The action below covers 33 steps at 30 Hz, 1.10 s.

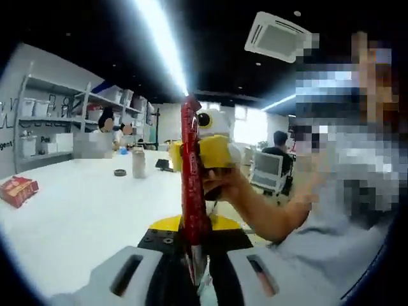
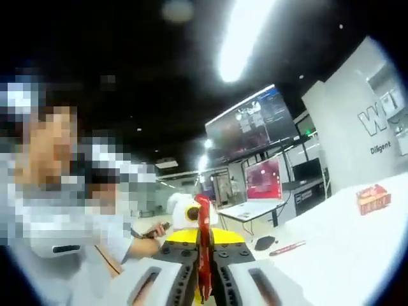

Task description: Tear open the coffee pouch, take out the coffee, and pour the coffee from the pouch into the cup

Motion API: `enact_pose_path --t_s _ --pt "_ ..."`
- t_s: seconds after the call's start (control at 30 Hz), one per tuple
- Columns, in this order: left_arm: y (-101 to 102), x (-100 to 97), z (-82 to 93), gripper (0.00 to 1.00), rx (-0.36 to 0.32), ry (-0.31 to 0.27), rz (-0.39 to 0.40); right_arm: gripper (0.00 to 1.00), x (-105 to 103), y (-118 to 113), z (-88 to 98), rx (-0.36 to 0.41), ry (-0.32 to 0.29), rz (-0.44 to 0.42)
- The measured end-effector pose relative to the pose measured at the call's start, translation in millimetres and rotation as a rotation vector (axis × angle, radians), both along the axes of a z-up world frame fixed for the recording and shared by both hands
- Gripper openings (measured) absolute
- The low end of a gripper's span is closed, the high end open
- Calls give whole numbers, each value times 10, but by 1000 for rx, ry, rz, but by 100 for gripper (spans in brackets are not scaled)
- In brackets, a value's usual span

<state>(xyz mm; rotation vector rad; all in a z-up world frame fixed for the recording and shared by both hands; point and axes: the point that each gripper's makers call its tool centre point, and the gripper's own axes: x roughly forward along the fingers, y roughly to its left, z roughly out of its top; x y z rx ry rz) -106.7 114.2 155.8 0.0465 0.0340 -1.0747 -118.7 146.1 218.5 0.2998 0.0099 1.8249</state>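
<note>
White surface [image 1: 76, 210] runs wide, seen past both tools. Left tool [image 1: 194, 255] jaws clamped on the lower part of a red coffee pouch [image 1: 191, 172], long stick shape, held upright above the surface's near edge. Right tool [image 1: 213, 150] grips the same pouch higher up, person's hand [image 1: 223, 182] on it. In the right gripper view the right tool [image 2: 204, 280] is closed on the pouch [image 2: 203, 242] edge-on. Red box [image 1: 18, 190] by the surface's left edge, jar [image 1: 138, 162] and small dark disc [image 1: 120, 172] toward the far edge.
</note>
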Motion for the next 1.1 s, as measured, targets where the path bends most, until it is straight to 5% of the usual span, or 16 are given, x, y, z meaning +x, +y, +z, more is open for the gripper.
enact_pose_path --t_s 0.03,0.23,0.43,0.63,0.8,0.97,1.1 --pt "-8 -17 -9 34 -7 24 -8 5 2 -4 16 4 2 1" --pt "-43 -116 -48 13 -19 119 -65 6 -104 16 55 18 -28 13" --pt "81 -37 -39 10 -38 180 -2 14 18 -1 70 61 -77 -38" --pt "142 -192 -68 10 -54 280 -76 15 44 -44 92 56 -27 -3" --pt "181 -306 5 10 -89 293 -110 13 21 -114 190 76 -13 -4" --pt "91 -321 -58 10 -49 294 -90 17 -49 -79 275 98 -23 -8" --pt "18 -275 -129 10 -4 292 -67 5 -21 -92 281 93 -31 -44"
